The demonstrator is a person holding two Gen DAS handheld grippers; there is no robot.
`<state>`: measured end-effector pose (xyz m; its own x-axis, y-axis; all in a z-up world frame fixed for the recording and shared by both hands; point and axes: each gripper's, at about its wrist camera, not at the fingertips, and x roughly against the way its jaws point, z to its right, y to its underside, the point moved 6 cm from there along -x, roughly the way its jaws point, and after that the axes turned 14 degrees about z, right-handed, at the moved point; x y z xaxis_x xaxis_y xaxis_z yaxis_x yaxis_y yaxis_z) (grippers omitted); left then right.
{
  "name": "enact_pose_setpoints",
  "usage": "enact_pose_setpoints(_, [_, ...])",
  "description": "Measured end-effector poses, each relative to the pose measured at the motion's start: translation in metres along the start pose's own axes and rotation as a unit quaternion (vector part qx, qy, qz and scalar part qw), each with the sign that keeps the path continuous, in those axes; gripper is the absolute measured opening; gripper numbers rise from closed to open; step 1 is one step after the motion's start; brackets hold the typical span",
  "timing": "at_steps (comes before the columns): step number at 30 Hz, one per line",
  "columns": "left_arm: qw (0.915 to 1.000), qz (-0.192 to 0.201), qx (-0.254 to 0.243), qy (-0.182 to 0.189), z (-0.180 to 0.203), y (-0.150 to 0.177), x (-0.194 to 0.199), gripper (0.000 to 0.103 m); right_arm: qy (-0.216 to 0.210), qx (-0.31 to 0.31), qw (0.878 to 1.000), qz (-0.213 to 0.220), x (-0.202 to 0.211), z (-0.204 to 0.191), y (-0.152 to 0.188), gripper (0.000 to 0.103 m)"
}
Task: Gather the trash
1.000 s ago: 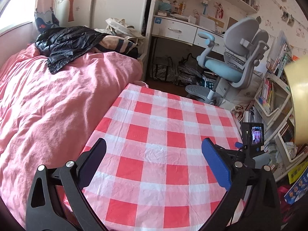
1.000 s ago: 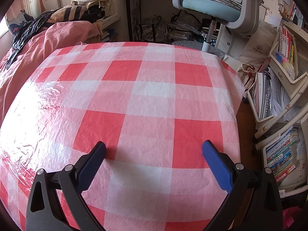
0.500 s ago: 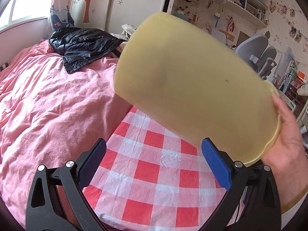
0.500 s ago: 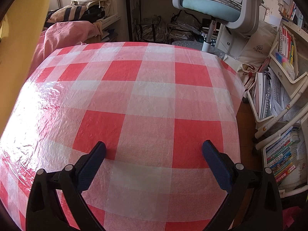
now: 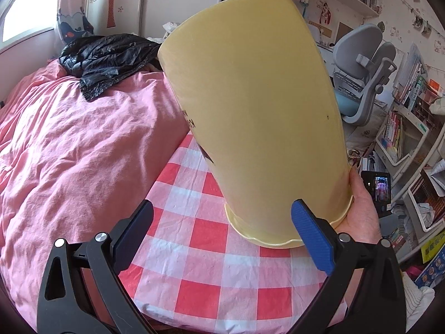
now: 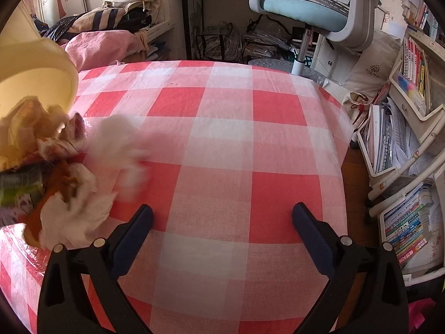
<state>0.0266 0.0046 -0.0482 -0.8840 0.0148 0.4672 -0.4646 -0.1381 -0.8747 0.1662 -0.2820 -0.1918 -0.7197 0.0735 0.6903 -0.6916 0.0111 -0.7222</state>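
A pale yellow bin (image 5: pixel 258 117) is held upside down by a bare hand (image 5: pixel 361 211) over the red-and-white checked table (image 5: pixel 211 272). In the right wrist view its rim (image 6: pixel 41 75) is at the far left, and trash (image 6: pixel 55 183) spills from it onto the table: crumpled white tissues, orange scraps, a green wrapper. Some tissue (image 6: pixel 125 144) is blurred in motion. My left gripper (image 5: pixel 222 233) is open and empty just below the bin. My right gripper (image 6: pixel 222 236) is open and empty over the table (image 6: pixel 250 139), to the right of the trash.
A pink bed (image 5: pixel 69 144) with a black jacket (image 5: pixel 105 55) lies left of the table. A grey-blue desk chair (image 6: pixel 311 14) stands beyond the table. Shelves of books (image 6: pixel 406 144) line the right side. A small screen device (image 5: pixel 376 192) stands at the table's right.
The hand has brought the yellow bin in from the right, turned it mouth-down over the table, and trash now tumbles out onto the cloth. Both grippers stay open.
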Motion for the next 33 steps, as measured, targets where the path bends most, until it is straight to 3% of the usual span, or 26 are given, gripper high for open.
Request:
enact_pose_setpoints(15, [1.0000,0.001,-0.006,-0.003,0.000,0.001,-0.001,0.097,0.000,0.000,1.000,0.000,-0.001,0.000,0.000,0.096])
enact_pose_setpoints(17, [0.9998,0.018,-0.001,-0.001,-0.001,-0.002,0.005,0.097,0.000,0.000,1.000,0.000,0.000,0.000,0.000,0.096])
enact_pose_setpoints(33, [0.9989,0.006,-0.047,-0.006,0.012,0.003,0.000,0.097,0.000,0.000,1.000,0.000,-0.001,0.000,0.000,0.096])
